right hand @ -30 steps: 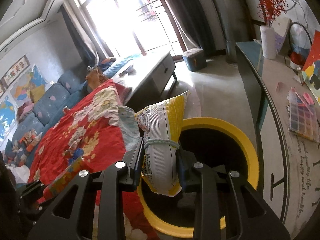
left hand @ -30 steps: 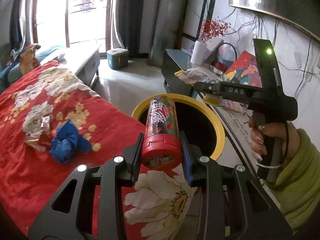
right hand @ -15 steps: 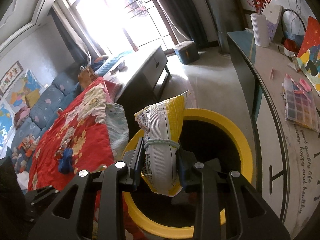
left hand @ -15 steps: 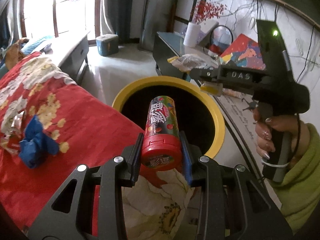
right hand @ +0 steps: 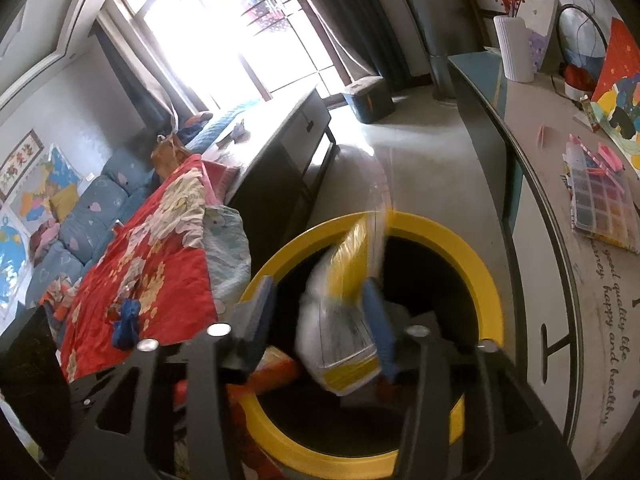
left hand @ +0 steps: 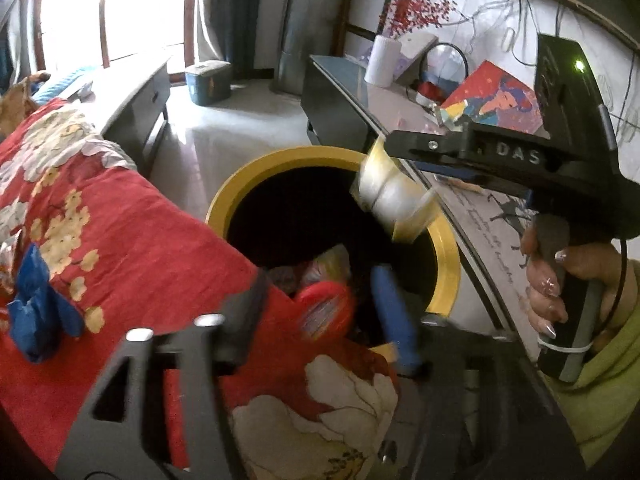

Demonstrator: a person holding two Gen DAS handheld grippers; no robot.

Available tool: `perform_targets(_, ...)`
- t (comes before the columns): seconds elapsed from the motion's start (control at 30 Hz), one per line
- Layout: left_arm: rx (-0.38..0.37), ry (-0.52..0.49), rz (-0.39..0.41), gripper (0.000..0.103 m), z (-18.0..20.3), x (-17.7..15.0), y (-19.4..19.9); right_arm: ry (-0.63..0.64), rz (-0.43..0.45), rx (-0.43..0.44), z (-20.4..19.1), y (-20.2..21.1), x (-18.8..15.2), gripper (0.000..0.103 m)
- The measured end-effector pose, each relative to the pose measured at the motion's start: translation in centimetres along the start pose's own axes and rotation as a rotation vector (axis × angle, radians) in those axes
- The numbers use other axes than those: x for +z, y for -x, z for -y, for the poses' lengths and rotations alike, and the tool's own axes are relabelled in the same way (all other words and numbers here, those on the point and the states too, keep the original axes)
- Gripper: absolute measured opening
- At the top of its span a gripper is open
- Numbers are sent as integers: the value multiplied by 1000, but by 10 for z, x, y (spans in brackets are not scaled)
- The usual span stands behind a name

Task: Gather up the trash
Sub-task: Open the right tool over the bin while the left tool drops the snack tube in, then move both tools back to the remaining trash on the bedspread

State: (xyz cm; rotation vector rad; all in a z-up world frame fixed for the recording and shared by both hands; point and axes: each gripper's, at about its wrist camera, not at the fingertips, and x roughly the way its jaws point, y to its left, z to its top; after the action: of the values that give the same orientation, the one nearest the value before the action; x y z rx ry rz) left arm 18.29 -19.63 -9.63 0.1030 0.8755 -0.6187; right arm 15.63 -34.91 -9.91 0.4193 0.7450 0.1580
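The round bin [right hand: 486, 276], a black well with a glossy yellow rim, stands between the red floral quilt [left hand: 132, 216] and a long dark console. Over its mouth the yellow-and-white snack bag [right hand: 340, 320], crinkly foil, hangs blurred with its long axis near upright, its narrow yellow end toward the far rim and its broad printed end toward the camera. It lies between the right gripper's [right hand: 320, 320] blue-padded jaws, which have just been opening; the left pad stands clear of it. The right hand [left hand: 560, 280], in a green sleeve, grasps the pistol handle, tool angled down over the rim. The left gripper [left hand: 320, 320] also tips down at the bin, jaws just opened wide; the red-capped candy tube [left hand: 324, 312], a blurred cylinder, sits loose between them, cap toward the camera. A crumpled blue scrap [left hand: 36, 320] lies on the quilt.
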Motion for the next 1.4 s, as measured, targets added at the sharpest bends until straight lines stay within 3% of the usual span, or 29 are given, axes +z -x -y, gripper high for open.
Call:
perform_targets(0.03, -2, 10, 8, 61, -2, 0, 2, 4, 6, -6, -1, 1, 0, 55)
perform_targets(0.17, 20, 48, 60, 87, -9, 0, 18, 10, 14, -5, -5, 3, 0, 61)
perform_targets(0.23, 32, 65, 85, 92, -11, -1, 27, 16, 20, -4, -8, 5, 0, 64)
perform_targets(0.53, 104, 92, 179, 92, -17, -12, 66, 44, 67, 15, -30, 16, -1, 71)
perform_targets(1.0, 184, 161, 303, 92, -41, -26, 121, 144, 85, 70, -80, 27, -5, 71)
perform_targets(1.4, 246, 234, 365, 92, -72, -41, 154, 241, 73, 118, -126, 27, -17, 71)
